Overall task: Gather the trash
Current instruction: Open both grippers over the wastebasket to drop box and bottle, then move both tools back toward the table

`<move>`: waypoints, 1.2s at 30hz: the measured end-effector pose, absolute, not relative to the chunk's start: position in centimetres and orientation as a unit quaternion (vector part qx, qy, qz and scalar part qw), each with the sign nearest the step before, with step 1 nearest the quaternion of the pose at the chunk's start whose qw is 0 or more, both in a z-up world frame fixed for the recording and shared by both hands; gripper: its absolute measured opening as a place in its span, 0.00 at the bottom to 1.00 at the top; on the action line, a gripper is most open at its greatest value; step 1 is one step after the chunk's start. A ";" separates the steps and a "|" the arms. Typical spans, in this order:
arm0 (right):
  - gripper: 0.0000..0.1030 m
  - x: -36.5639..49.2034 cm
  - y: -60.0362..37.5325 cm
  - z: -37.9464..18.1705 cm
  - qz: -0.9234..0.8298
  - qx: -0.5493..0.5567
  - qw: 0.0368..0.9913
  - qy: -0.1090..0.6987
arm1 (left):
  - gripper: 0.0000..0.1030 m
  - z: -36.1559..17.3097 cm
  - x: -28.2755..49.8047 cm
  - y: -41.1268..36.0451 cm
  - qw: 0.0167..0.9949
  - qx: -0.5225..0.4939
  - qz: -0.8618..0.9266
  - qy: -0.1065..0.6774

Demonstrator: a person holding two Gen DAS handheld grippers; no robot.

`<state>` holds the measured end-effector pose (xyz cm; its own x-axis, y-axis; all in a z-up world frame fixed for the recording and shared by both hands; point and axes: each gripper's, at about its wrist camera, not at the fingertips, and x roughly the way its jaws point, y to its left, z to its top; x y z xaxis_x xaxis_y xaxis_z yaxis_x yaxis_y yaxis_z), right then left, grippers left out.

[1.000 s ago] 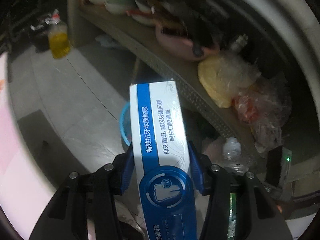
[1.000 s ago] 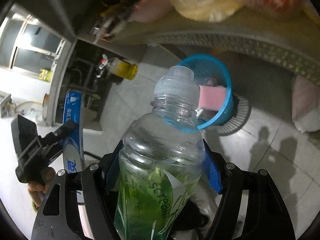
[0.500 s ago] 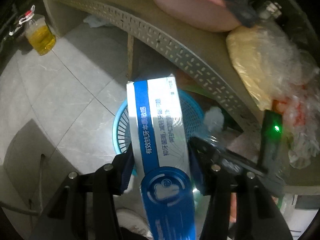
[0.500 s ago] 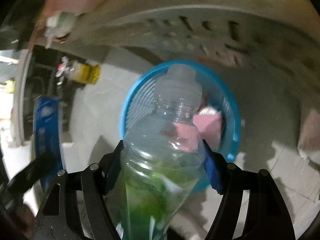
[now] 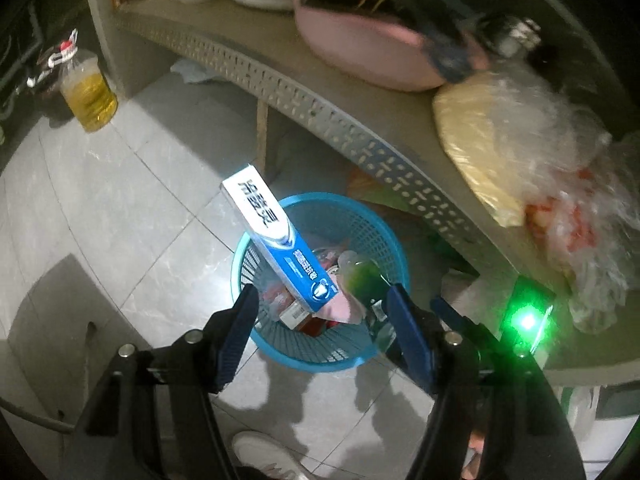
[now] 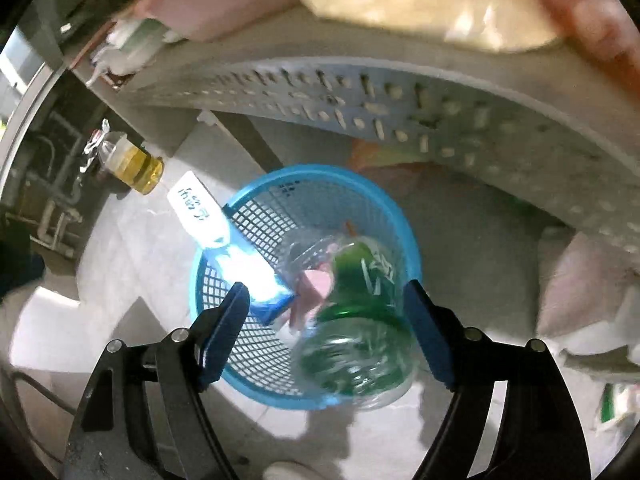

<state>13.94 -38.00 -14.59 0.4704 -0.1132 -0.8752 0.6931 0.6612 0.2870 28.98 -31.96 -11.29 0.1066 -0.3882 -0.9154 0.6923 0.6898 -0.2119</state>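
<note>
A blue mesh basket (image 5: 320, 356) stands on the floor under a shelf, with wrappers and a pink piece inside. The blue-and-white toothpaste box (image 5: 280, 248) has left my left gripper (image 5: 320, 306) and leans tilted over the basket's left rim. That gripper's jaws are opening and nothing is pressed between them. In the right wrist view the clear bottle with green liquid (image 6: 356, 320) is blurred, dropping neck-first into the basket (image 6: 320, 172) beside the box (image 6: 224, 236). My right gripper (image 6: 326, 294) hangs above it, jaws opening, pads off the bottle.
A perforated grey shelf edge (image 5: 320, 120) overhangs the basket and carries a pink basin (image 5: 360, 52) and plastic bags (image 5: 520, 140). A jug of yellow oil (image 5: 90, 96) stands on the tiled floor at the left. A white shoe (image 5: 264, 452) shows below the left gripper.
Both grippers came down over the blue basket and opened. The toothpaste box slipped out of the left one and the bottle out of the right one, both into the basket.
</note>
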 end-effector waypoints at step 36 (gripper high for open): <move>0.78 11.1 -23.1 3.1 -0.027 0.197 0.917 0.345 | 0.66 2.3 16.1 10.3 0.914 -0.032 -0.166 0.368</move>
